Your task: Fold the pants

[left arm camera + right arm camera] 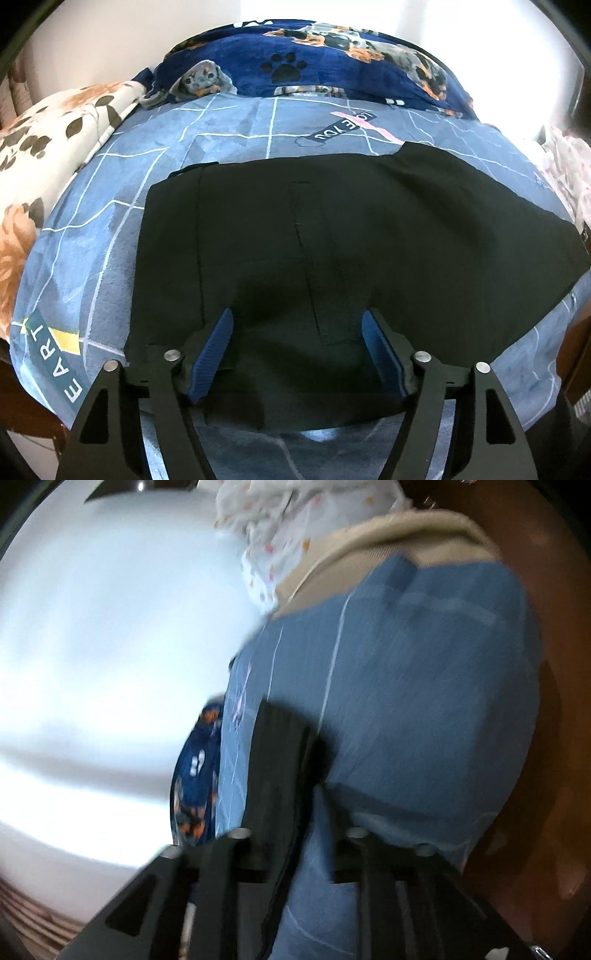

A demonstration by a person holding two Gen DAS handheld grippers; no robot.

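Note:
The black pants (332, 229) lie flat across the blue bed sheet (92, 229), in the left wrist view. My left gripper (297, 317) hovers over their near part. Its blue pads (214, 354) stand wide apart and open, with the cloth below them, not pinched. The right wrist view is blurred and rolled sideways. There my right gripper (314, 805) shows a narrow gap between its jaws with blue sheet (424, 701) visible through it. A black strip of the pants (280, 738) lies just beyond its left finger. Blur hides whether they touch.
A navy dog-print blanket (314, 62) lies along the far side of the bed. A floral quilt (48, 140) lies at the left and pale spotted cloth (280, 535) at the bed's other end. The brown bed frame (546, 775) borders the sheet.

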